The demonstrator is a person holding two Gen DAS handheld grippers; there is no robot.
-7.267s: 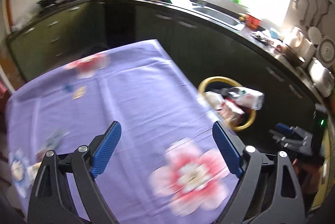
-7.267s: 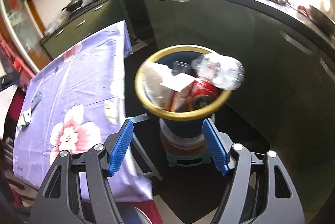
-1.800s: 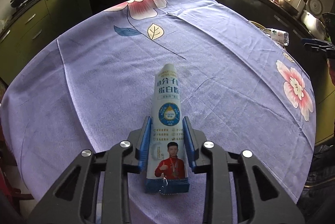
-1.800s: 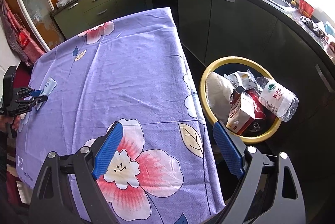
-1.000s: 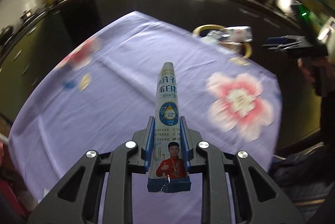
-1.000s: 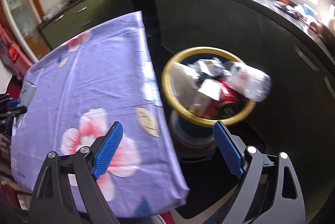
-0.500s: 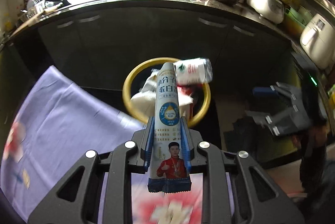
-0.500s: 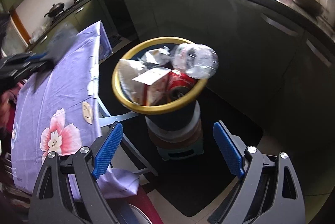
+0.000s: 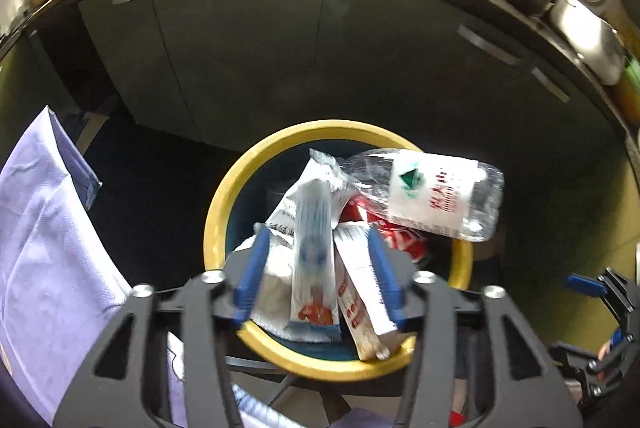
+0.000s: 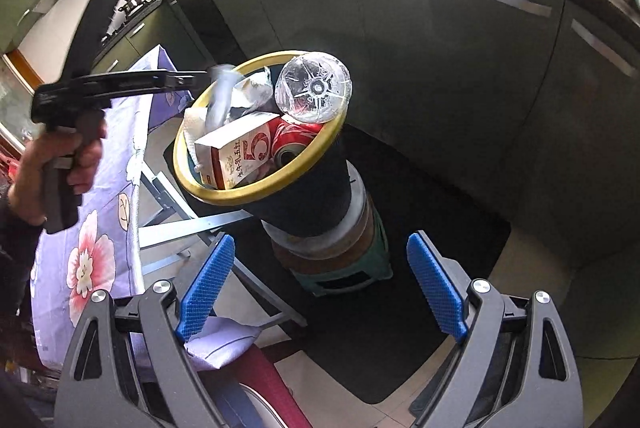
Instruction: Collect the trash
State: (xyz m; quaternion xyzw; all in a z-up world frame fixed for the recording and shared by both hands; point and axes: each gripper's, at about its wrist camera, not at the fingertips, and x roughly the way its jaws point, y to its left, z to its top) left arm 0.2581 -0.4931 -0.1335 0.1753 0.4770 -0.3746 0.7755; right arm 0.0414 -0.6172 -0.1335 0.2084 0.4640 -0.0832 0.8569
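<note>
A dark bin with a yellow rim [image 9: 218, 212] stands beside the table, full of trash: a clear plastic bottle [image 9: 432, 194], a red can [image 9: 404, 238], a carton [image 9: 362, 292] and white wrappers. My left gripper [image 9: 316, 248] hovers right over the bin with its jaws parted. The white and blue packet [image 9: 314, 252] is blurred between the jaws, free of both pads, dropping into the bin. In the right wrist view the left gripper [image 10: 208, 74] reaches over the bin rim [image 10: 256, 194] and the packet [image 10: 220, 96] is a blur. My right gripper [image 10: 320, 284] is open and empty, low beside the bin.
The table with the purple flowered cloth [image 9: 44, 252] lies left of the bin, its folding metal legs [image 10: 188, 228] close by. Dark kitchen cabinets [image 9: 320, 60] and a cluttered worktop run behind. The bin stands on stacked stools [image 10: 340, 264].
My left gripper has moved over the bin and opened, letting go of the packet, which is falling in. My right gripper has shifted a little, still open.
</note>
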